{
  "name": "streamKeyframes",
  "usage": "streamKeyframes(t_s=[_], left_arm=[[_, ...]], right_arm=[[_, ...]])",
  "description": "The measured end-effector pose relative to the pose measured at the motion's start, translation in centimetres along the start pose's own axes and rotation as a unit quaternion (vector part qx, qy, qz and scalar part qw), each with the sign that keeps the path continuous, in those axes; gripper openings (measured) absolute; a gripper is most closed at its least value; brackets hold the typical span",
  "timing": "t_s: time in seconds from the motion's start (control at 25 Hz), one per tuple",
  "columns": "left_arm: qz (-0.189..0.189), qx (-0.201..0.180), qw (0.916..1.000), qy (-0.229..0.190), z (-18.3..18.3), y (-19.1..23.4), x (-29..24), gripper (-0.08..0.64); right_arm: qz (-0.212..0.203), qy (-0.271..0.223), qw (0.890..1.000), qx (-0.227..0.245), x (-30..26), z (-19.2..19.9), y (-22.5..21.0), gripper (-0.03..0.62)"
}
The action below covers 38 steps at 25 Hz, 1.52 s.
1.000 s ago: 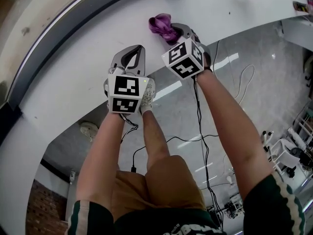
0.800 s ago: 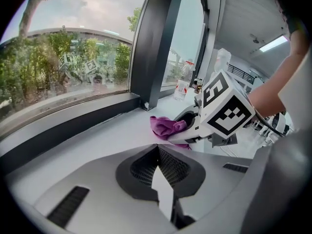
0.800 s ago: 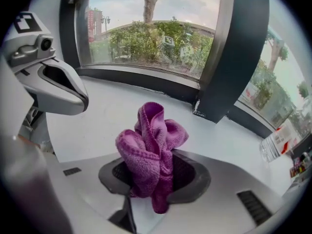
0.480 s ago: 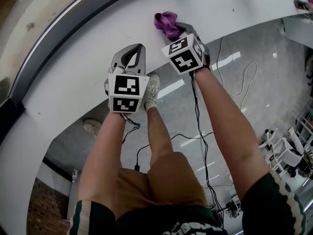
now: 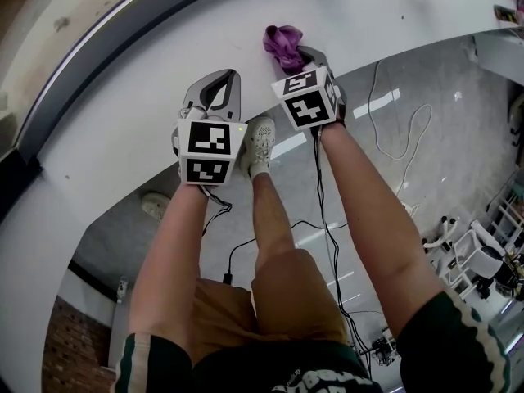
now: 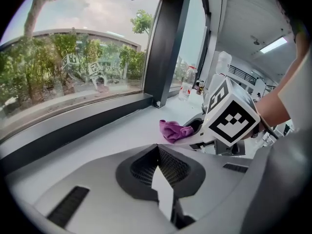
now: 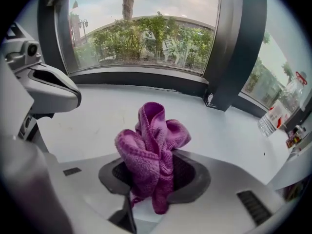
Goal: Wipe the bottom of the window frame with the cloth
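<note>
The broad white sill (image 7: 97, 111) lay open up to the dark window frame (image 7: 146, 79); a clear plastic bottle (image 7: 278, 113) stood at its right.

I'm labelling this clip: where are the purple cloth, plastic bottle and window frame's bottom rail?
purple cloth (image 7: 152, 147): right gripper view, bunched middle.
plastic bottle (image 7: 279, 112): right gripper view, its body.
bottom rail (image 7: 136, 78): right gripper view, dark strip.

This is an indoor lab or workshop: a broad white sill (image 5: 123, 121) runs beneath a curved, dark-framed window (image 7: 146, 33) facing trees. Cables (image 5: 331, 244) trail across the polished grey floor (image 5: 442, 137), with cluttered equipment (image 5: 483, 256) at 4 o'clock.
</note>
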<state>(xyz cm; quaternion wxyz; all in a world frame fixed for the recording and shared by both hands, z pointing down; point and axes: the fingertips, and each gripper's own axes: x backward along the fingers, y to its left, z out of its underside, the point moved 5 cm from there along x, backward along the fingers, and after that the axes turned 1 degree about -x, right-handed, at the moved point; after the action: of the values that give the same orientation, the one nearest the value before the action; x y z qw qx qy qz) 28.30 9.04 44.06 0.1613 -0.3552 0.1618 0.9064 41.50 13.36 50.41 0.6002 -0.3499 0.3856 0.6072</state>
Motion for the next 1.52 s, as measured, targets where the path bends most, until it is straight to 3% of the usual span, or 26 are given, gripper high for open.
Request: streamKeyframes(t_s=[0.4, 0.64, 0.92, 1.16, 1.52], left_arm=[[-0.018, 0.017, 0.9997, -0.005, 3.0, 3.2, 4.4, 0.003], [-0.029, 0.023, 0.9993, -0.006, 4.5, 4.9, 6.1, 0.003], [-0.032, 0.033, 0.9989, -0.006, 5.6, 5.8, 6.4, 0.003], [-0.065, 0.051, 0.9964, -0.019, 6.0, 7.8, 7.7, 0.003], [-0.079, 0.059, 0.9942, -0.042, 7.5, 10.2, 9.5, 0.003]], right_arm=[[0.007, 0.010, 1.000, 0.009, -0.2, -1.2, 5.1, 0.164], [0.026, 0.014, 1.000, -0.003, -0.3, -1.2, 5.5, 0.164], [0.004, 0.012, 1.000, -0.003, -0.5, -1.7, 7.9, 0.164], [-0.026, 0.003, 1.000, 0.015, -0.5, -2.4, 11.3, 0.164], [-0.056, 0.003, 0.998, 0.004, -1.0, -3.4, 15.1, 0.164]])
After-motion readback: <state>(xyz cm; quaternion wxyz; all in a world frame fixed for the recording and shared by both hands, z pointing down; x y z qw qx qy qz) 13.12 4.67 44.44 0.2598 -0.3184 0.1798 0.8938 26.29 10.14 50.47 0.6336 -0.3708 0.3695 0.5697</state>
